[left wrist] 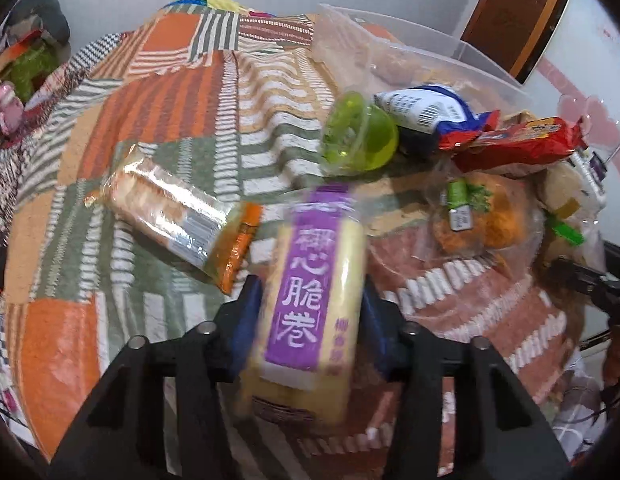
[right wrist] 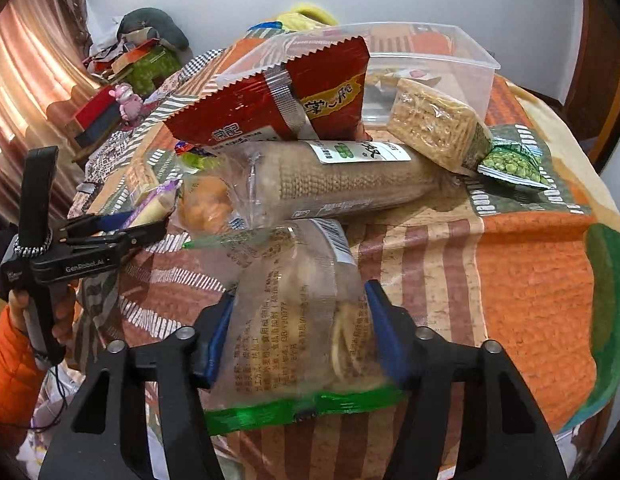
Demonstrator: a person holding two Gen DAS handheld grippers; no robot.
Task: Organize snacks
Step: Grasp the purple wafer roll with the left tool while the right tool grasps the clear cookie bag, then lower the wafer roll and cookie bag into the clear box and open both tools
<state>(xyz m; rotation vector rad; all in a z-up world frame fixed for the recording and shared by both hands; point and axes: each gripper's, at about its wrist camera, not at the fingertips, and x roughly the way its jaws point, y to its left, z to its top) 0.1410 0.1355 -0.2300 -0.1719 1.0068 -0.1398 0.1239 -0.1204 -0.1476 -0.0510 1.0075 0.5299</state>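
Observation:
In the left wrist view my left gripper (left wrist: 310,292) is shut on a yellow roll pack with a purple label (left wrist: 310,280), its blue pads pressing both long sides. My right gripper (right wrist: 301,292) is shut on a clear bag of pale pastries with a green sealed edge (right wrist: 302,312). Both packs lie over the patchwork cloth (right wrist: 529,280). A heap of snacks sits beyond: a red packet (right wrist: 278,92), a long beige roll (right wrist: 341,176), a noodle block (right wrist: 433,124) and a green pea pack (right wrist: 513,166). The clear plastic box (right wrist: 469,60) stands behind the heap.
A green jelly cup (left wrist: 357,132), an orange-ended wafer pack (left wrist: 174,216) and a blue-white packet (left wrist: 425,108) lie on the cloth. A person's orange sleeve (right wrist: 10,360) holds the left gripper at the left. Clutter and a curtain (right wrist: 30,60) are far left.

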